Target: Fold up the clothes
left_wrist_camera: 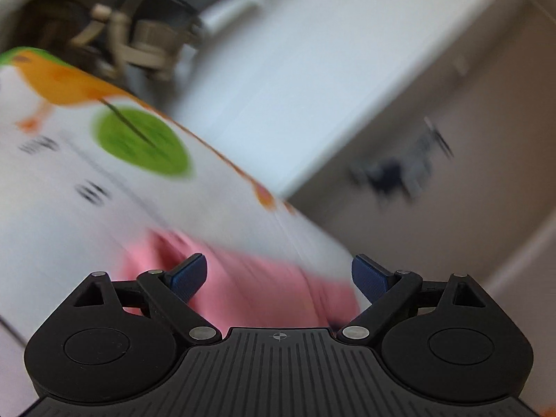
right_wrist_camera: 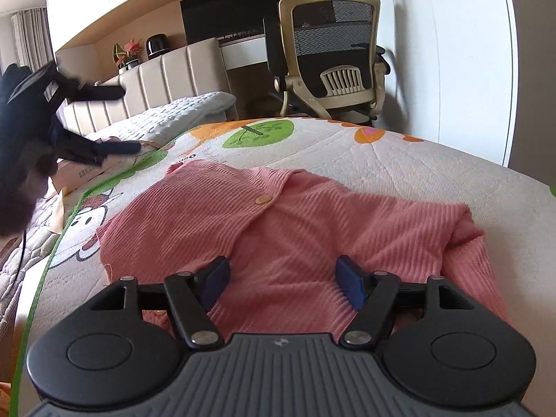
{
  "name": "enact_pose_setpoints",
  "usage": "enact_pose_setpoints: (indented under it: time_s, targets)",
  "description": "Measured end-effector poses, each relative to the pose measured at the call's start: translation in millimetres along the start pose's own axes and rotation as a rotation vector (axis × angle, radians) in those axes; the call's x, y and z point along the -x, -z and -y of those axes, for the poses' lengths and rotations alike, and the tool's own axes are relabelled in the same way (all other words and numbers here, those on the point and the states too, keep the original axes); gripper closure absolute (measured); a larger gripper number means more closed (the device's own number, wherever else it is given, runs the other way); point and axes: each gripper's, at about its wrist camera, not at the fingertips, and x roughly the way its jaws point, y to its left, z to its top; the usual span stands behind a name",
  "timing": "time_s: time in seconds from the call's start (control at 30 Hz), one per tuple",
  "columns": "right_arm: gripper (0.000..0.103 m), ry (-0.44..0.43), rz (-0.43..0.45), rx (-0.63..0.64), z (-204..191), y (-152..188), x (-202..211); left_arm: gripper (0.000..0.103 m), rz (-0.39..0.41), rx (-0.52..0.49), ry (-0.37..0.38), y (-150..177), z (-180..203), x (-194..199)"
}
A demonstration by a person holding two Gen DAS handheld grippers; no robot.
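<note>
Blue-padded fingers of the left gripper (left_wrist_camera: pixel 279 279) are standing spread wide with nothing between them, filling the bottom of the left wrist view. Just beyond them the pink cardigan (left_wrist_camera: pixel 264 292) is lying on the printed bedspread (left_wrist_camera: pixel 69 215), smeared by motion blur. The whole view is tilting and blurring, so the gripper is probably swinging rather than settling; whether it is heading for a hem or a sleeve cannot be told. Past the bed edge a pale wall (left_wrist_camera: pixel 312 52) and a blurred chair base (left_wrist_camera: pixel 146 45) are showing.

Turning to the right wrist view, the right gripper (right_wrist_camera: pixel 283 285) is hovering low over the near edge of the cardigan (right_wrist_camera: pixel 278 219), its jaws likewise parted and gripping nothing. The garment is lying mostly flat on the bedspread (right_wrist_camera: pixel 417 160), front up with a button (right_wrist_camera: pixel 263 200) showing, one sleeve (right_wrist_camera: pixel 476 264) doubling over at the right side; it looks laid out so the sides can be brought inward. At the left edge the left gripper (right_wrist_camera: pixel 114 118) is hanging above the bed beside the cardigan, fingers apart. An office chair (right_wrist_camera: pixel 333 45) is standing behind the bed.
</note>
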Motion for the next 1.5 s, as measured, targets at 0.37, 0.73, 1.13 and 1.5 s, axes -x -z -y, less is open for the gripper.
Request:
enact_pose_setpoints:
  time_s: [0.37,0.73,1.13,1.5]
  targets:
    - [0.03,-0.002,0.012,0.007,-4,-20,19,0.008,0.011,-0.125,-0.013,65,-4,-57]
    - [0.02,0.202,-0.137,0.128,5,-95,-84,0.005,0.053,-0.272,-0.143,82,22,-53]
    - [0.0,0.375,-0.03,0.198,-2,-70,-9,0.002,0.059,-0.231,-0.106,79,14,-50]
    - [0.0,0.35,-0.074,-0.012,25,-4,-3,0.001,0.059,-0.241,-0.124,80,17,-53]
